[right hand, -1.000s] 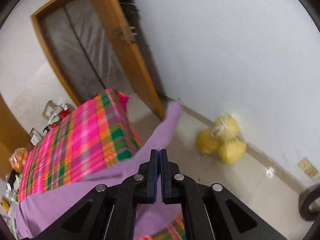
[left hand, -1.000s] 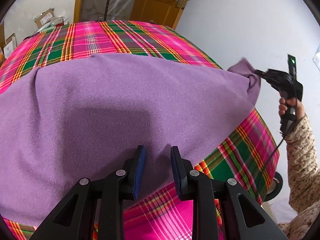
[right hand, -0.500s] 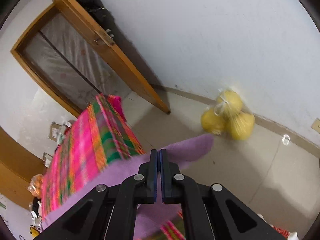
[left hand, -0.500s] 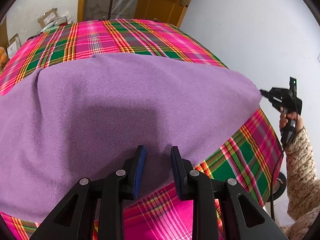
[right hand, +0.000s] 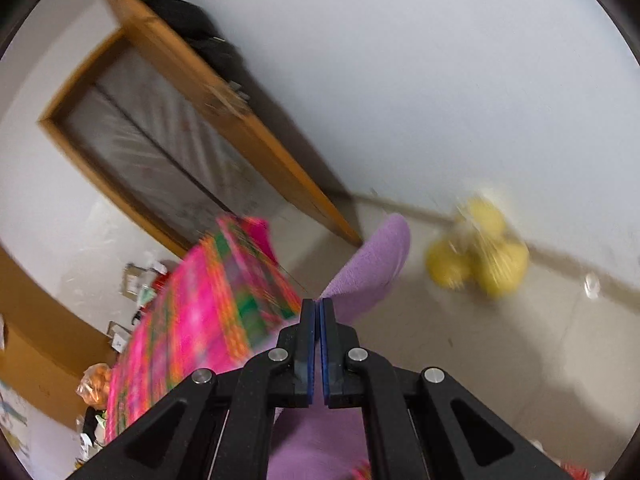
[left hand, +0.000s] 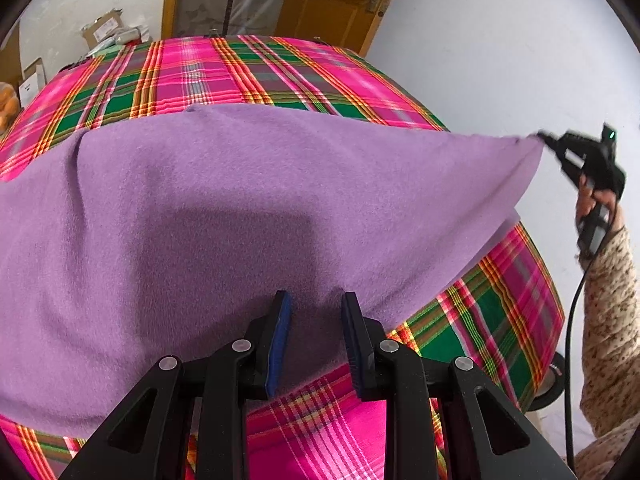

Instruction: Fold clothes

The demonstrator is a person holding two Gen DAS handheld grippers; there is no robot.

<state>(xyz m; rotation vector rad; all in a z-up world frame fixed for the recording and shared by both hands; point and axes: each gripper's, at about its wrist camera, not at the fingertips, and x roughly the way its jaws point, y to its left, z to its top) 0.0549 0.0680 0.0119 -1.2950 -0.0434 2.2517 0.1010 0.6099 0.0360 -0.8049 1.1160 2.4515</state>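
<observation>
Purple fuzzy cloth (left hand: 224, 216) lies on the pink and green checked bed cover (left hand: 248, 72). Your right gripper (right hand: 319, 312) is pinched tight on its corner, now stretched out flatter than a second ago. Your left gripper (left hand: 314, 312) stays half open over the near edge, gripping nothing.

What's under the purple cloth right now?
The purple cloth lies on the pink plaid cover, which shows beyond its far and near edges. Whatever sits beneath the cloth's middle is hidden. The right gripper holds its lifted corner.
</observation>
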